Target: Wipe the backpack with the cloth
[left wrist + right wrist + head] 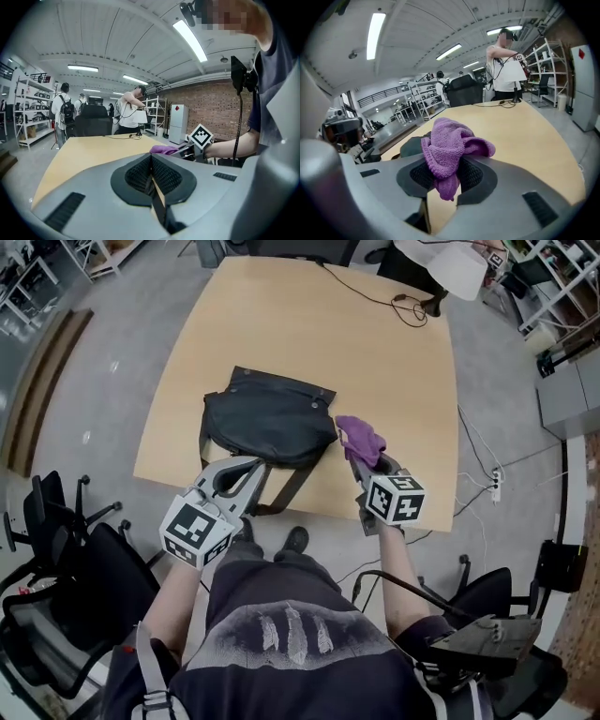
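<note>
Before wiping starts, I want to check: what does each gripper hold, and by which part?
The right gripper pinches the purple cloth by its lower folds; left gripper is shut, empty.

One backpack (270, 423), one cloth (361, 440), one table (309, 324), two grippers: left gripper (255, 465), right gripper (360, 461).

The big wooden worktop (309, 334) in front of me has a thin black cable (360, 289) lying at its far end. A black chair (56, 596) stands on the grey floor (103, 381) by my left side. A white power strip (496, 486) lies on the floor to my right.
</note>
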Demonstrator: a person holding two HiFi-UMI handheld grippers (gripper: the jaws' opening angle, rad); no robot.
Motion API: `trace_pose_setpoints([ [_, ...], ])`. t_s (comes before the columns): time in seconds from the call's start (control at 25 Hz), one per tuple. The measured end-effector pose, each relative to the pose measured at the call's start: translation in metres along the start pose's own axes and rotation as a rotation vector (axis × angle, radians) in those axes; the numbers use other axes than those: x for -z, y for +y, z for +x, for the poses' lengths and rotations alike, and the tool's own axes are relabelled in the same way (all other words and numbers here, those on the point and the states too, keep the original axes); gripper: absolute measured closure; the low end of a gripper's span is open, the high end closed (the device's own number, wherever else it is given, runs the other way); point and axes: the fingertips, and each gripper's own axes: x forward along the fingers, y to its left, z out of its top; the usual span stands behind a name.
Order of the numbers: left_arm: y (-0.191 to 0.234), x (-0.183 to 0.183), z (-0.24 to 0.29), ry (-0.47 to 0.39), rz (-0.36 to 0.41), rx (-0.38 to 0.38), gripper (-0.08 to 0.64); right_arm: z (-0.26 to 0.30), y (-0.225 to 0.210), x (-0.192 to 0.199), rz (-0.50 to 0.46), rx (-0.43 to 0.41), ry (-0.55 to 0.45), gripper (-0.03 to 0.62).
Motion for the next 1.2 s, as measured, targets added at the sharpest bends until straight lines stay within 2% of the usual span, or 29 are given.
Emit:
trace_pose_setpoints([
  [0.12,0.018,0.005,0.002,0.004,-0.014,-0.015,0.552,0.042,-0.013,0.006,-0.012,0.049,0.077,0.486],
  [0.28,0.049,0.018,0.000,0.013,-0.044,-0.021,0.552,0.091,-0.002,0.028,-0.138,0.092,0.247,0.486],
  [0.36,0.068,0.026,-0.002,0.018,-0.061,-0.019,0.552,0.104,0.010,0.035,-0.172,0.102,0.303,0.486],
  [0.52,0.114,0.036,-0.009,0.021,-0.088,-0.018,0.552,0.117,0.039,0.038,-0.170,0.102,0.347,0.486],
  [0.72,0.159,0.043,-0.007,0.025,-0.075,0.044,0.552,0.131,0.068,0.035,-0.169,0.130,0.377,0.486],
  [1.04,0.212,0.054,-0.010,0.025,-0.081,0.122,0.552,0.164,0.151,0.038,-0.252,0.067,0.450,0.488],
  [1.2,0.240,0.055,-0.018,0.020,-0.078,0.117,0.552,0.188,0.192,0.044,-0.284,0.018,0.484,0.487],
])
